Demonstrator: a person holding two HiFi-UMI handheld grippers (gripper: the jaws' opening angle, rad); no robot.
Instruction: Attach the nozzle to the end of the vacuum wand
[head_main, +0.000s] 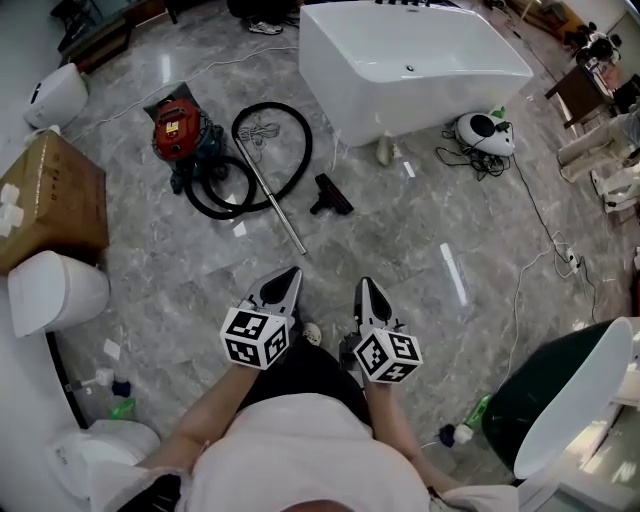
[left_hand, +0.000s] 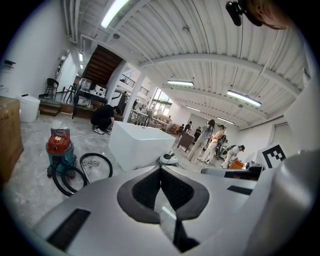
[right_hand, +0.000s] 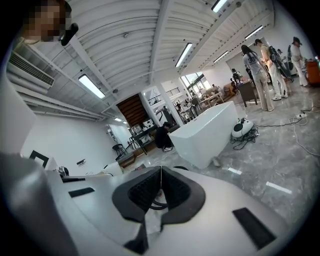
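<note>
While held side by side close in, left gripper (head_main: 290, 272) and right gripper (head_main: 366, 285) both pressed together, pinching nothing. Farther out, black nozzle (head_main: 330, 195) lying unattached on the floor (head_main: 420, 250), just right of the silver wand (head_main: 275, 200). Beyond, red vacuum (head_main: 178, 130) and white bathtub (head_main: 410, 60).

Head camera steeply down over floor (head_main: 400, 260), cameras on left gripper (head_main: 290, 275) and right gripper (head_main: 366, 286) low, facing twelve o'clock, all sharing tub (head_main: 410, 40) at one o'clock

Right claw (right_hand: 160, 171) closed, white bathtub (right_hand: 210, 132) beyond, grey marble floor (right_hand: 285, 160)
</note>
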